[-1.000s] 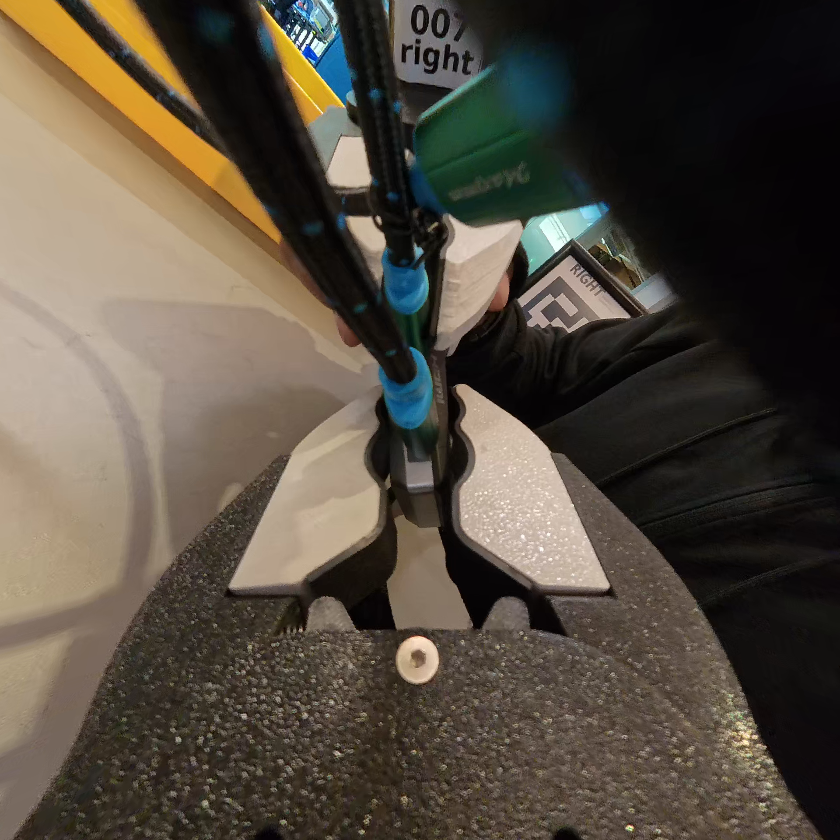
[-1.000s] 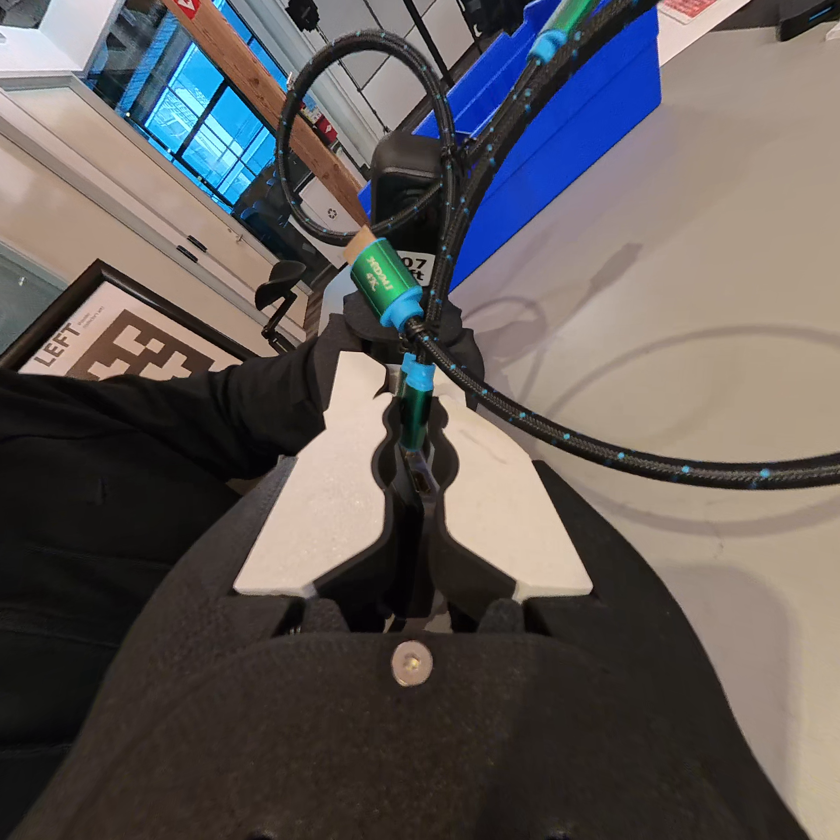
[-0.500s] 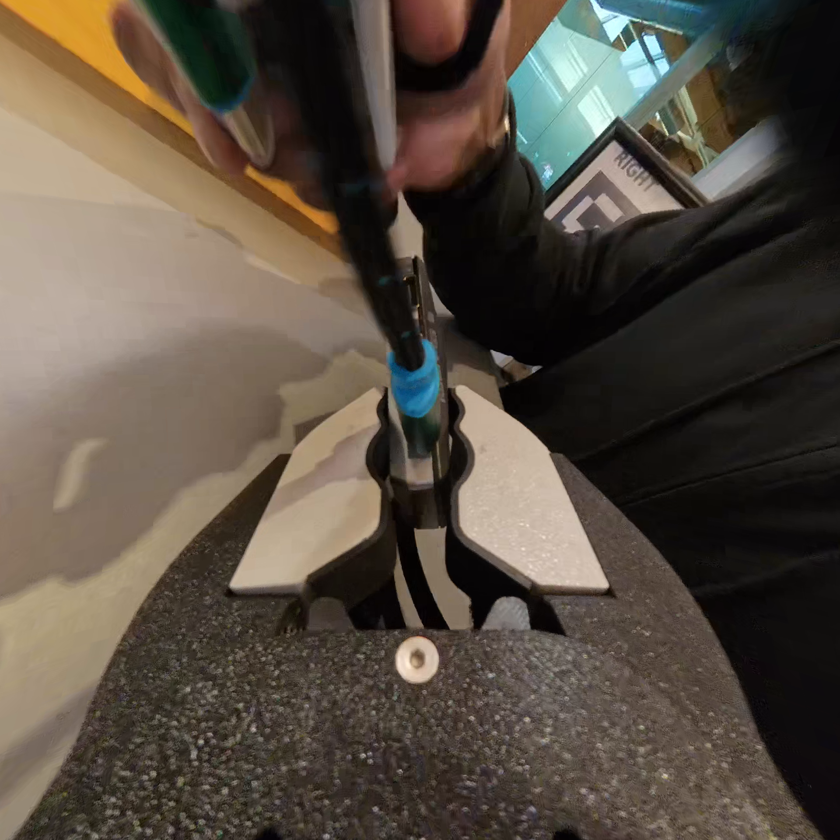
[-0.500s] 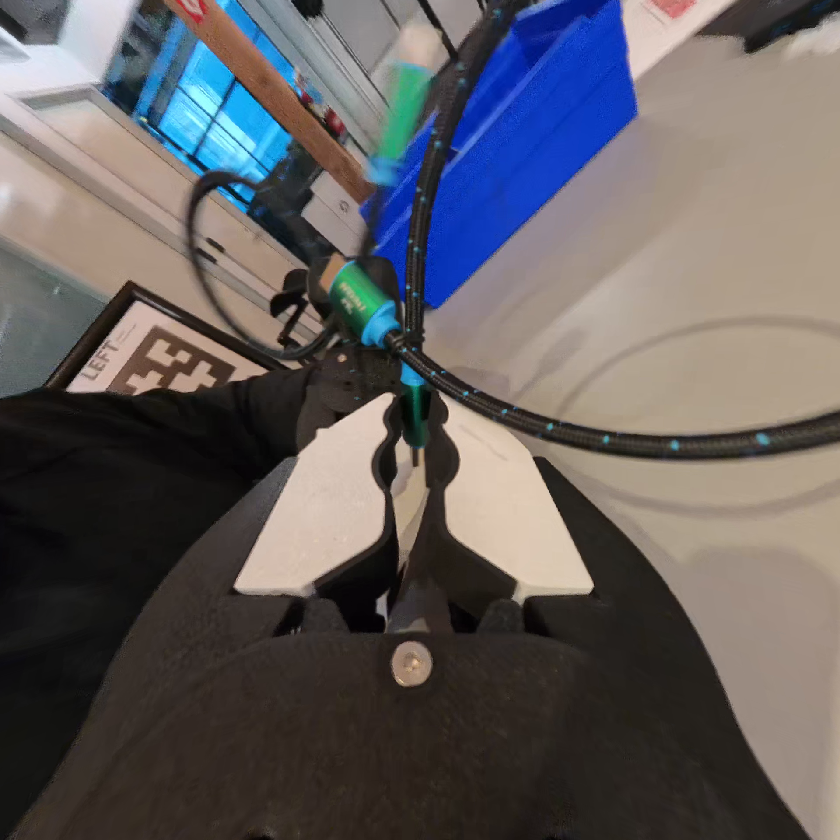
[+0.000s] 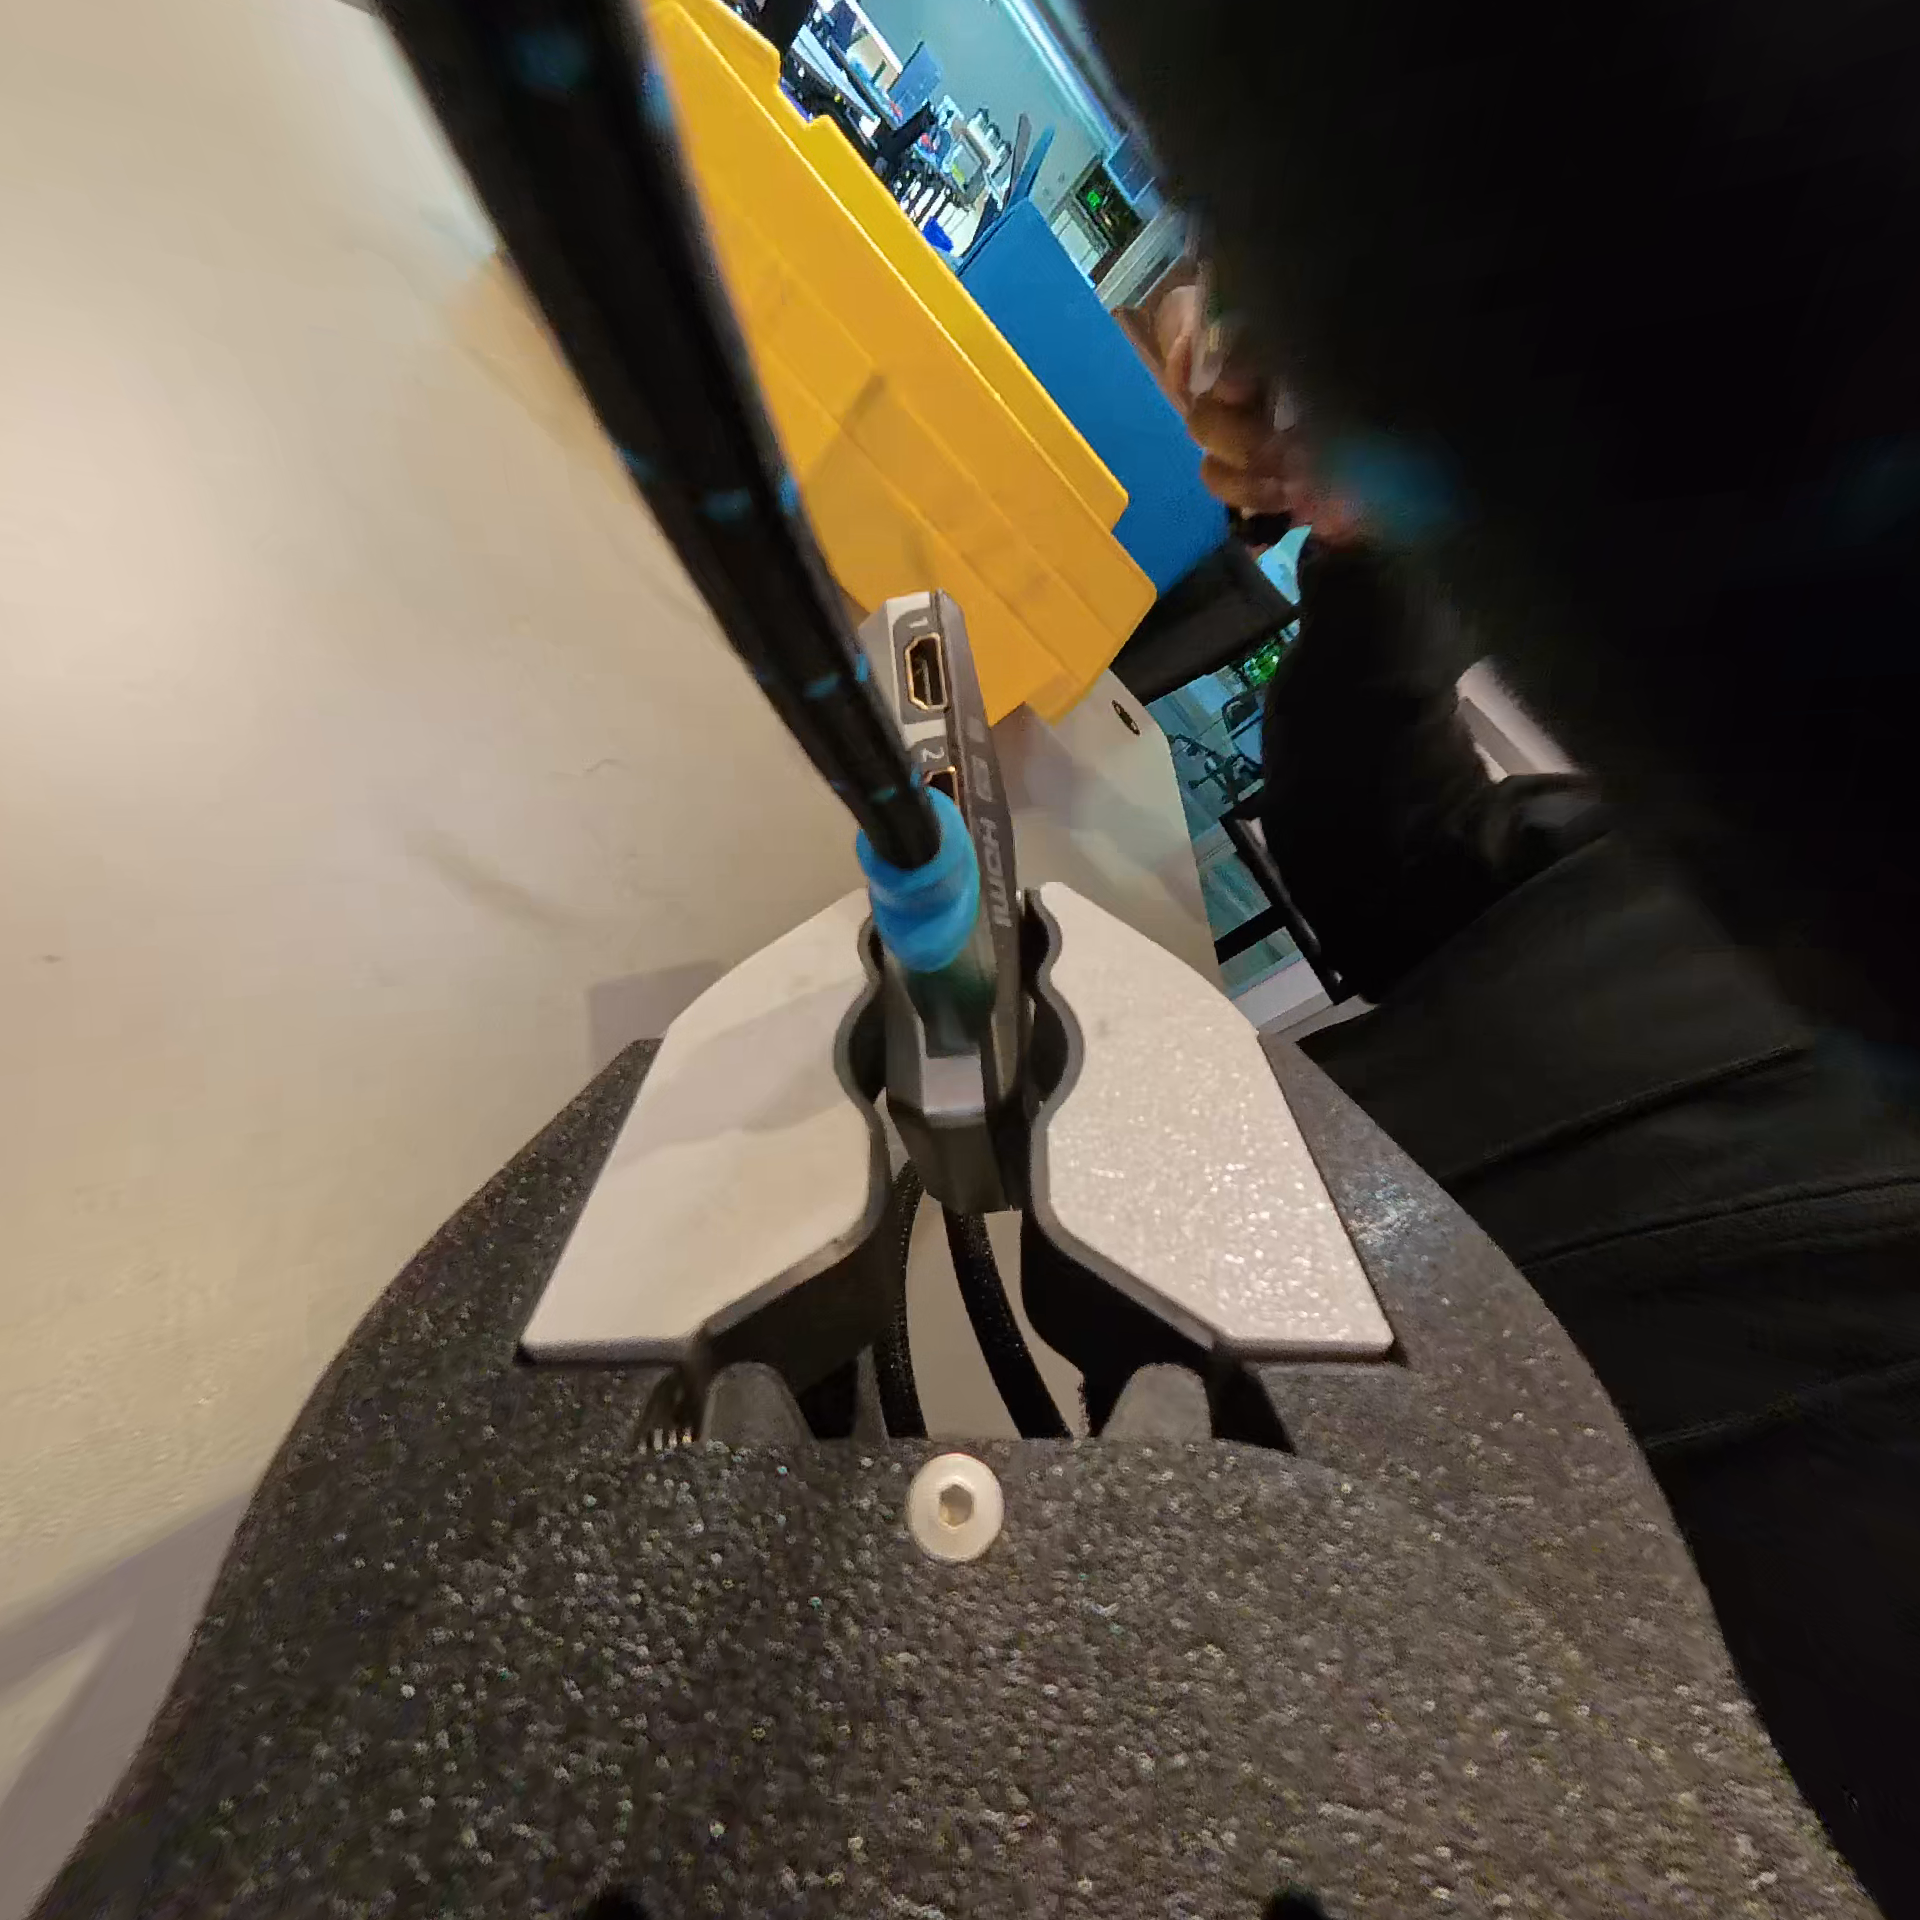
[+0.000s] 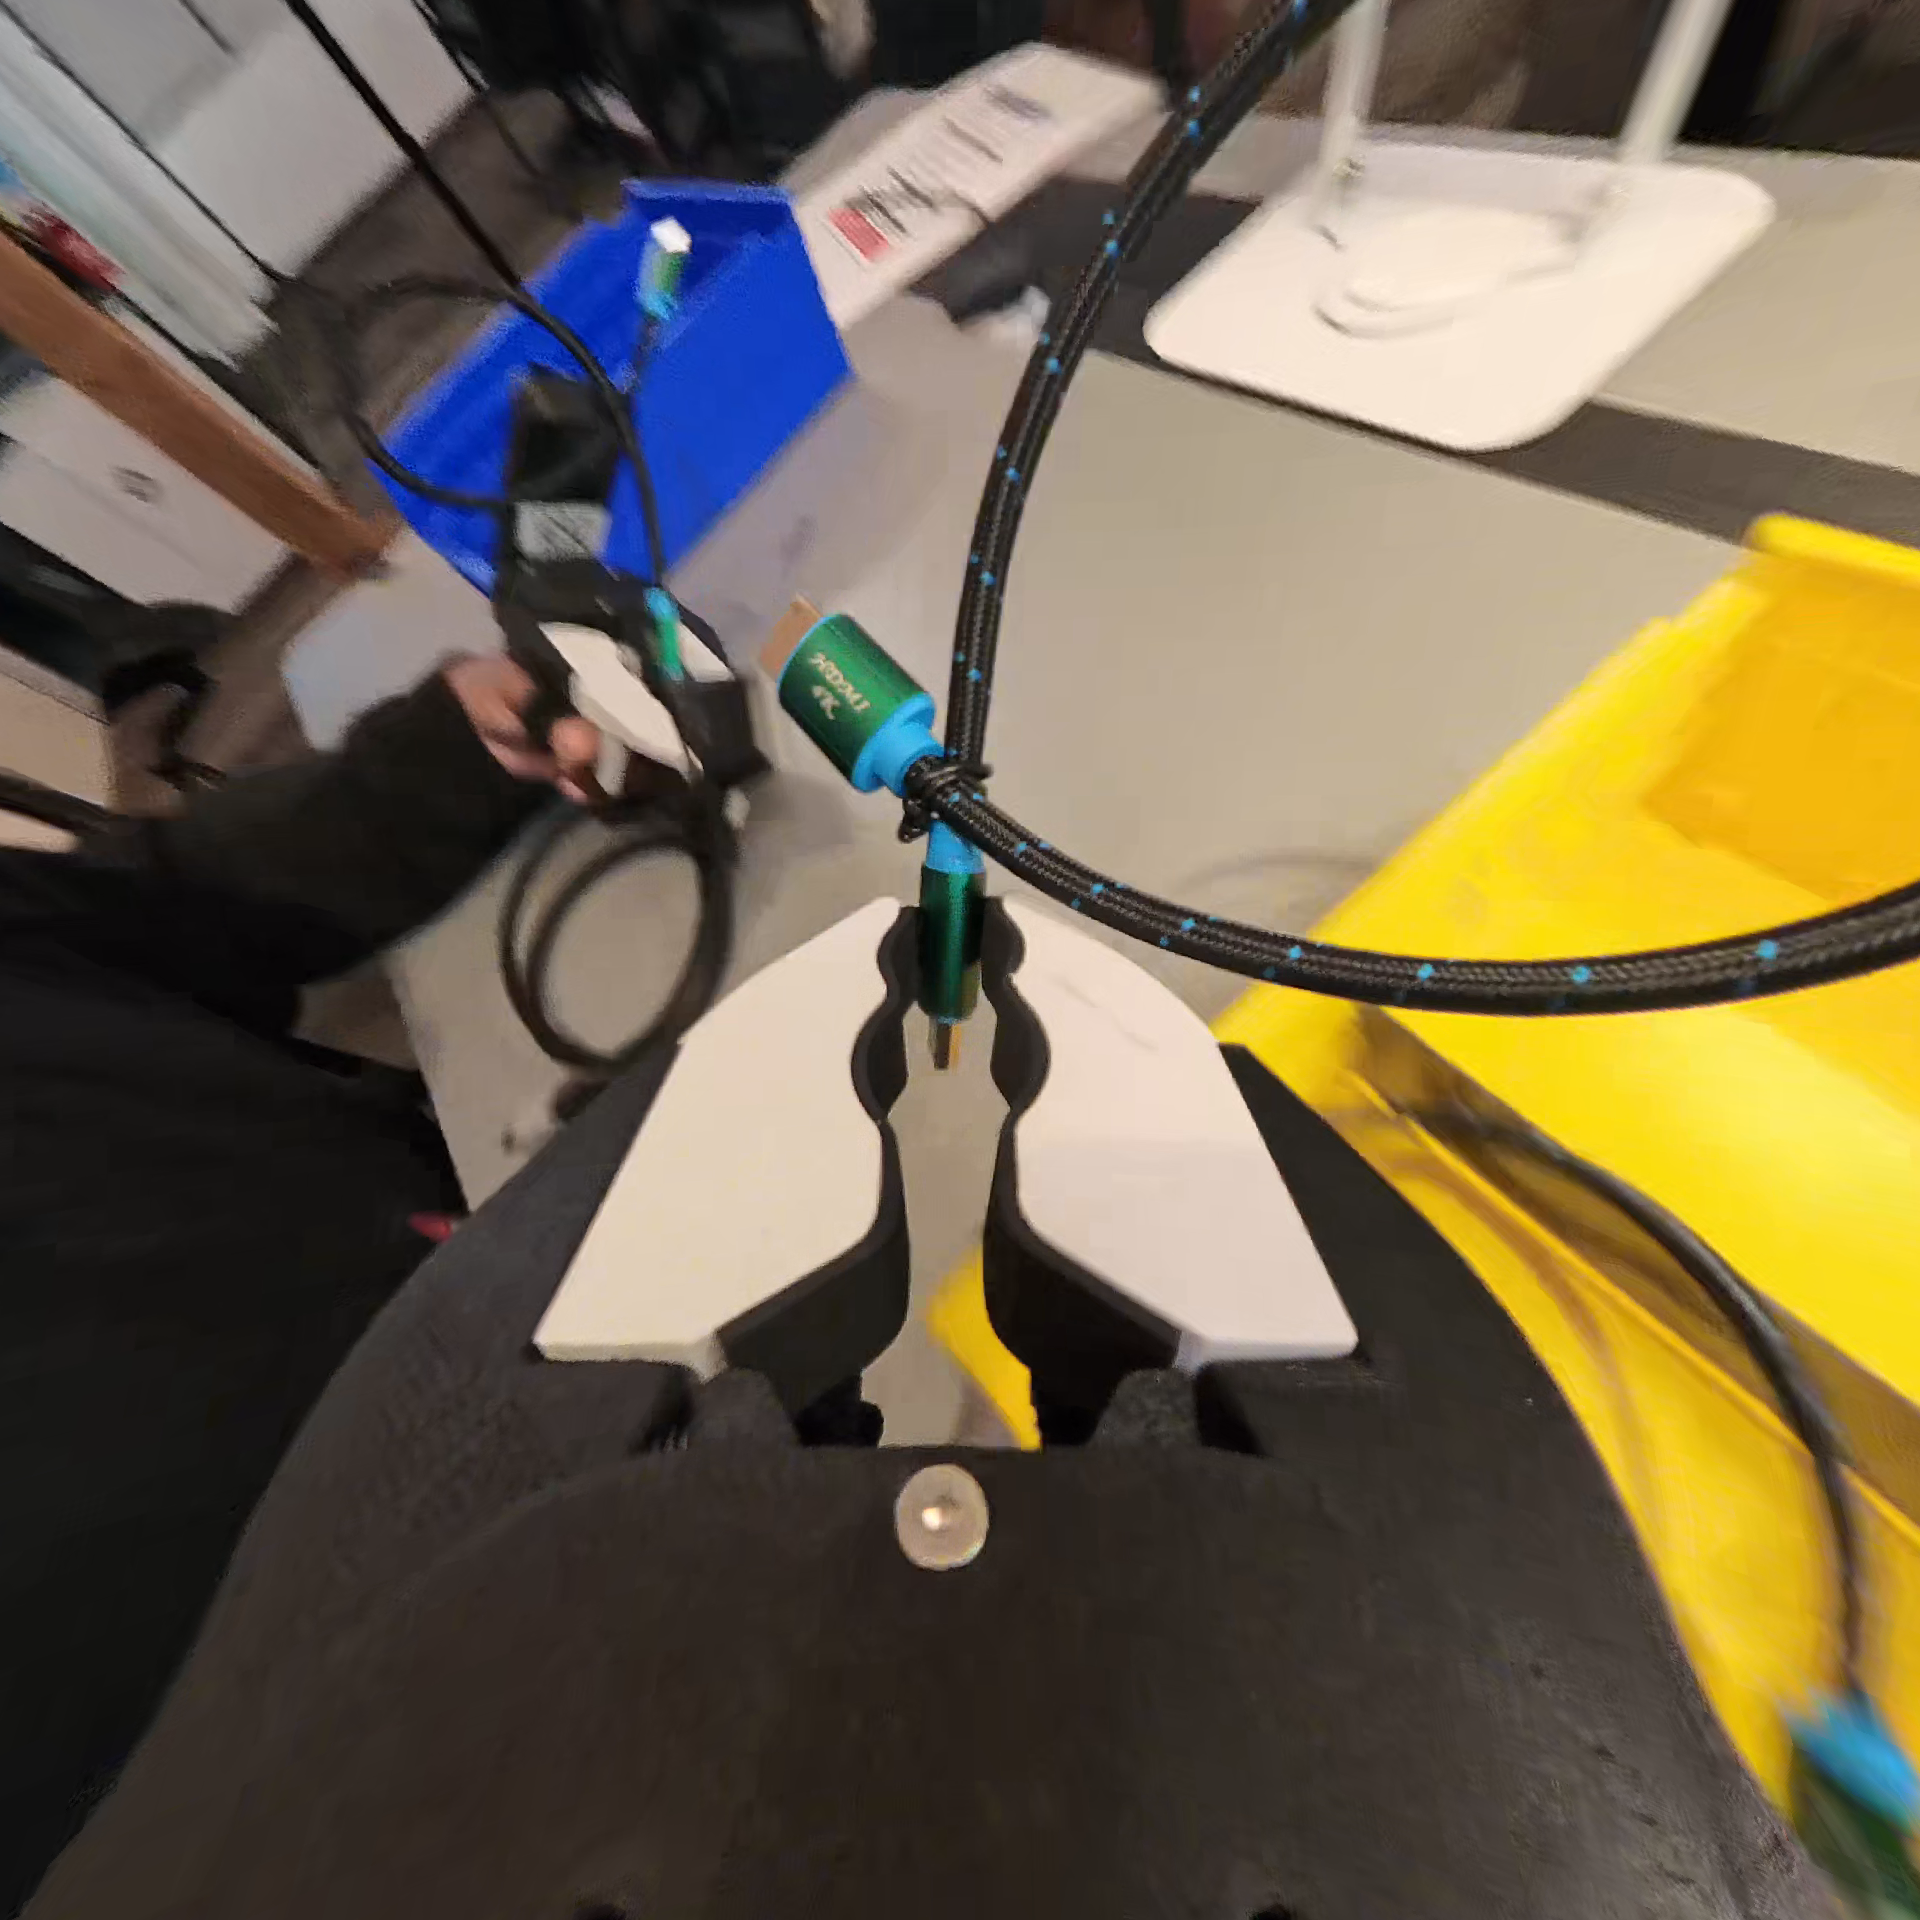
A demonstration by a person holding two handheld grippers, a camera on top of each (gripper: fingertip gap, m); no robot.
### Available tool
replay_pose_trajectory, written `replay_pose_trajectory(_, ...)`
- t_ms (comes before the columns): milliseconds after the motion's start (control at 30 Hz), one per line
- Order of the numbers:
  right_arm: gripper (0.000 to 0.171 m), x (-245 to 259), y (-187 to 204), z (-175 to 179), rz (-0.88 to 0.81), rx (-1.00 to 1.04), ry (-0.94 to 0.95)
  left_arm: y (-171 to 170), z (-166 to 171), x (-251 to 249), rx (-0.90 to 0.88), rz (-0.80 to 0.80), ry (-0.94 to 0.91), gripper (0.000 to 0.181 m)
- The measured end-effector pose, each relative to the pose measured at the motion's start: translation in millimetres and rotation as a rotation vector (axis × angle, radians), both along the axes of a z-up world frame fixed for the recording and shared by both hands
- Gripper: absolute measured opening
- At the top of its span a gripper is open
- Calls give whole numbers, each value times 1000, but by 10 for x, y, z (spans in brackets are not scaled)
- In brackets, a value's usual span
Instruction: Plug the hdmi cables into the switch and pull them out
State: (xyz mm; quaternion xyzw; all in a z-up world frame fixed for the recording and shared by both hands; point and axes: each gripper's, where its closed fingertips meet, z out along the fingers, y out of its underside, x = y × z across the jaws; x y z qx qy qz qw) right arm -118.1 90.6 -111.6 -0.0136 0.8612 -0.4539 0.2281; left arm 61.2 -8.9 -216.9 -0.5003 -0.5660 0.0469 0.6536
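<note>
My left gripper is shut on the grey HDMI switch, held edge-on above the table. One green plug with a blue boot sits in the switch near the fingers. The top port is empty. My right gripper is shut on a green HDMI plug, free of the switch, with its gold tip towards the camera. A second green plug is tied to the black braided cable. The left gripper with the switch also shows far off in the right wrist view.
A yellow bin lies close on the right of the right gripper and also shows in the left wrist view. A blue bin and a white stand base stand at the back. A coiled black cable lies on the table. Across from one pair of fingers to the other is roughly 25 cm.
The plug in my right gripper has come out of the switch. The two grippers have moved apart, the right one swinging away towards the yellow bin.
</note>
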Motion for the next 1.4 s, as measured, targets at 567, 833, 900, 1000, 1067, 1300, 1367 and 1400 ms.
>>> replay_pose_trajectory(567,25,-1180,1329,-1049,374,698,866,75,-74,-14,-45,-26,-29,24)
replay_pose_trajectory(833,23,-658,1072,-782,292,426,717,87,-89,-15,-52,-31,-39,24)
replay_pose_trajectory(900,21,-269,925,-697,320,326,681,93,-83,-17,-52,-31,-36,24)
replay_pose_trajectory(1000,20,322,681,-592,346,209,647,145,-58,-9,-39,-53,-26,24)
replay_pose_trajectory(1067,21,693,507,-546,350,150,613,217,-44,-1,-40,-82,-17,24)
replay_pose_trajectory(1300,42,1413,-201,-670,401,98,472,532,-3,91,-73,-238,22,24)
replay_pose_trajectory(1367,51,1548,-354,-751,465,118,395,611,19,118,-86,-275,39,24)
replay_pose_trajectory(1400,57,1636,-386,-817,511,151,335,646,37,133,-94,-292,51,24)
